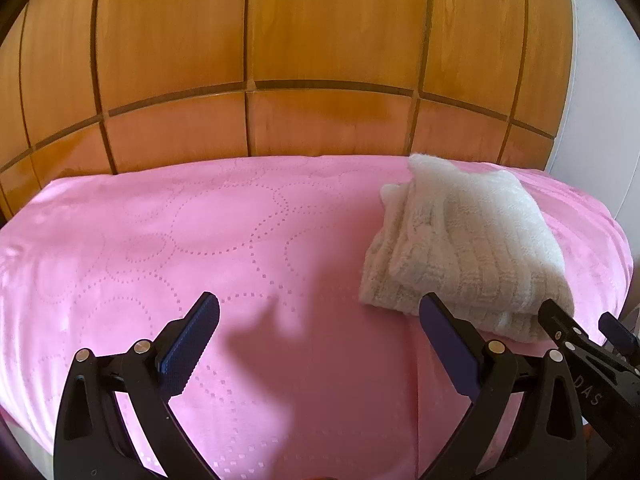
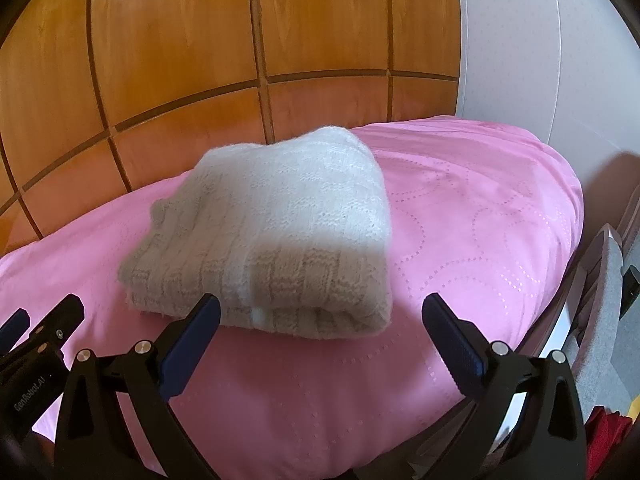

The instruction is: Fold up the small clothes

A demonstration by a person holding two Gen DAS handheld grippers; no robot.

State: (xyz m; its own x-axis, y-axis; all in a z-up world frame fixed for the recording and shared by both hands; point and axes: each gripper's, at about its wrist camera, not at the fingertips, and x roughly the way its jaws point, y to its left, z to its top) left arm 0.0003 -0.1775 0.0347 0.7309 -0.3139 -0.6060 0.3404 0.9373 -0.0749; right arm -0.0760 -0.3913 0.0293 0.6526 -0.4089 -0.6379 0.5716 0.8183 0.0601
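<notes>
A cream knitted garment [image 1: 460,248] lies folded into a thick block on the pink bedspread [image 1: 200,240], toward the right side. In the right wrist view the same garment [image 2: 272,232] sits just beyond my right gripper [image 2: 320,312], which is open with nothing between its fingers. My left gripper [image 1: 320,312] is open too, above bare pink cloth to the left of the garment. The right gripper [image 1: 576,328] shows at the lower right of the left wrist view, near the garment's front corner. The left gripper [image 2: 36,320] shows at the lower left of the right wrist view.
A wooden panelled wall [image 1: 320,60] rises straight behind the bed. A pale wall [image 2: 540,60] stands on the right, where the bedspread [image 2: 500,220] drops off. Grey furniture [image 2: 604,280] and something red [image 2: 608,432] sit beside the bed's right edge.
</notes>
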